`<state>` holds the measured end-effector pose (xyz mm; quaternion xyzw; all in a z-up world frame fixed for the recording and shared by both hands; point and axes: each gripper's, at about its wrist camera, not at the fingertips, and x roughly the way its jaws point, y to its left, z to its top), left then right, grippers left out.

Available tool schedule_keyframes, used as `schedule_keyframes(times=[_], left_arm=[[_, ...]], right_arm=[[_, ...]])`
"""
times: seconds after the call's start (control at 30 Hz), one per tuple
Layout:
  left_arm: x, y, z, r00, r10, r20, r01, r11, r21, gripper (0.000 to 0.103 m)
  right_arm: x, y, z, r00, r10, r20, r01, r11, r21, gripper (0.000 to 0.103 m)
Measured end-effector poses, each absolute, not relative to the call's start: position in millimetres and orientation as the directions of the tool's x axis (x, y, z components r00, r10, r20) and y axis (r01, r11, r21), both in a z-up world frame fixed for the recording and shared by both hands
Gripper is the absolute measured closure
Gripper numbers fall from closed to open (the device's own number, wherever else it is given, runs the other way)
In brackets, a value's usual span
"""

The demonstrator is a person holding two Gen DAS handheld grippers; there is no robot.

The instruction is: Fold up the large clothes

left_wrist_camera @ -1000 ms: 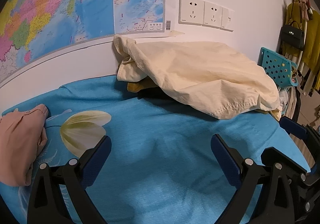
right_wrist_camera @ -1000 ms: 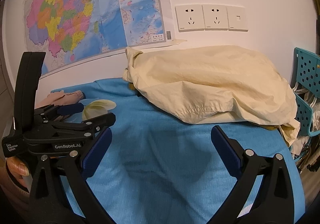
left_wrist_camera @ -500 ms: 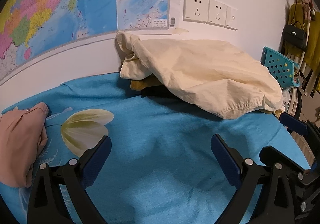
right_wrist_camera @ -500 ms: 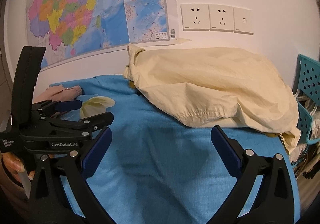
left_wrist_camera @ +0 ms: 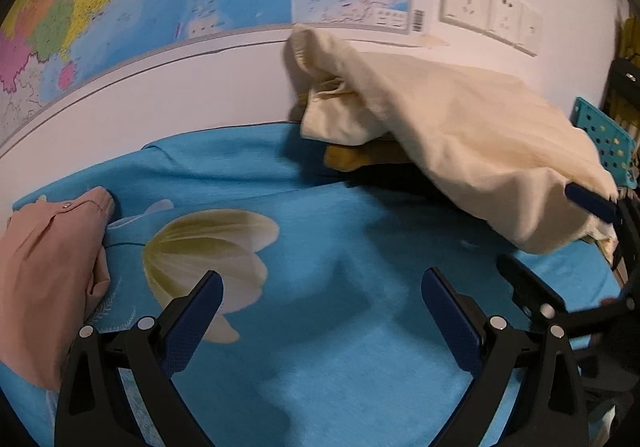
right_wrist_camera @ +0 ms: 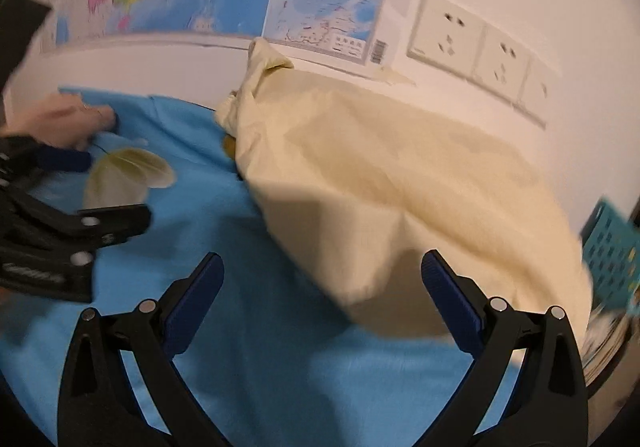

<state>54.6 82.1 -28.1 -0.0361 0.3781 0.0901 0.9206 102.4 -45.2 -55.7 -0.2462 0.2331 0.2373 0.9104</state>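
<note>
Closer now to the cream garment [right_wrist_camera: 404,183] heaped on the blue bed [left_wrist_camera: 320,327] against the wall, right tool [right_wrist_camera: 320,295] nearest and left tool [left_wrist_camera: 320,307] alongside, both spread wide and empty; nothing gripped or folded yet, whole fold remaining.

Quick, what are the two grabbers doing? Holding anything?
Left gripper: open, holding nothing.
Right gripper: open, holding nothing.
</note>
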Motion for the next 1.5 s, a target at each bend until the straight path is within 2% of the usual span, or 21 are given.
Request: schedule_keyframes(times=[0.07,0.1,0.13,0.2,0.23,0.3,0.4,0.47,0.53,0.67,0.73,0.83,0.87,0.9,0.93,0.97,1.0,1.03,1.23,1.37,1.5], left_arm=[[58,88,-31,0.689,0.149,-0.710,-0.206,0.979,0.005,0.007],[60,91,-32,0.684,0.154,-0.713,-0.213,0.977,0.006,0.007],[60,92,-33,0.680,0.156,-0.716,-0.218,0.976,0.007,0.007],[62,97,-35,0.674,0.157,-0.722,-0.227,0.974,-0.001,0.007],[62,98,-36,0.674,0.159,-0.721,-0.230,0.973,-0.001,0.007],[63,101,-36,0.673,0.163,-0.722,-0.233,0.973,0.002,0.007],[68,104,-37,0.668,0.167,-0.725,-0.232,0.973,0.011,0.007],[73,107,-38,0.665,0.169,-0.727,-0.231,0.973,0.014,0.007],[78,108,-38,0.667,0.171,-0.725,-0.230,0.973,0.018,0.007],[83,111,-41,0.663,0.173,-0.728,-0.228,0.973,0.024,0.007],[84,114,-43,0.658,0.173,-0.733,-0.231,0.973,0.022,0.007],[86,120,-46,0.650,0.171,-0.741,-0.237,0.971,0.017,0.007],[87,121,-47,0.648,0.173,-0.742,-0.238,0.971,0.018,0.007],[88,121,-48,0.646,0.174,-0.744,-0.240,0.971,0.019,0.007],[90,123,-49,0.644,0.172,-0.745,-0.240,0.971,0.016,0.007],[91,123,-50,0.643,0.171,-0.746,-0.240,0.971,0.016,0.007],[92,124,-50,0.643,0.168,-0.747,-0.237,0.971,0.015,0.007],[89,123,-49,0.644,0.169,-0.746,-0.236,0.972,0.016,0.007],[94,120,-41,0.682,0.117,-0.722,-0.181,0.983,-0.012,0.007],[103,108,-27,0.741,0.023,-0.671,-0.087,0.994,-0.062,0.007],[116,82,-17,0.791,-0.073,-0.608,0.016,0.995,-0.099,0.007]], right_arm=[[111,-30,-62,0.798,0.286,-0.531,-0.539,0.734,-0.413,0.010],[116,-21,-66,0.817,0.257,-0.515,-0.520,0.713,-0.469,0.023],[120,-16,-69,0.834,0.230,-0.502,-0.502,0.695,-0.515,0.049],[130,-14,-67,0.816,0.224,-0.533,-0.524,0.676,-0.518,0.074],[134,-17,-61,0.805,0.239,-0.543,-0.538,0.681,-0.497,0.086],[135,-32,-36,0.797,0.289,-0.530,-0.551,0.708,-0.442,0.096],[139,-61,3,0.805,0.352,-0.478,-0.538,0.773,-0.336,0.094],[144,-67,12,0.809,0.350,-0.472,-0.524,0.794,-0.309,0.079],[150,-59,7,0.794,0.337,-0.506,-0.539,0.775,-0.331,0.053],[158,-31,-21,0.746,0.337,-0.575,-0.607,0.699,-0.378,0.049],[154,-22,-32,0.765,0.335,-0.550,-0.603,0.674,-0.427,0.035],[150,-9,-49,0.784,0.300,-0.543,-0.590,0.630,-0.505,0.029],[150,-9,-53,0.801,0.285,-0.527,-0.572,0.624,-0.533,0.030],[152,-9,-55,0.820,0.263,-0.508,-0.546,0.623,-0.560,0.041],[154,-10,-55,0.830,0.245,-0.501,-0.530,0.626,-0.572,0.058],[158,-12,-50,0.832,0.243,-0.498,-0.525,0.635,-0.567,0.067],[161,-17,-40,0.820,0.269,-0.506,-0.541,0.653,-0.530,0.087],[162,-23,-25,0.808,0.297,-0.509,-0.555,0.674,-0.488,0.097],[161,-80,100,0.790,0.443,-0.425,-0.579,0.766,-0.279,0.101],[158,-125,181,0.830,0.447,-0.334,-0.531,0.818,-0.222,0.101],[156,-161,226,0.843,0.444,-0.303,-0.507,0.843,-0.177,0.101]])
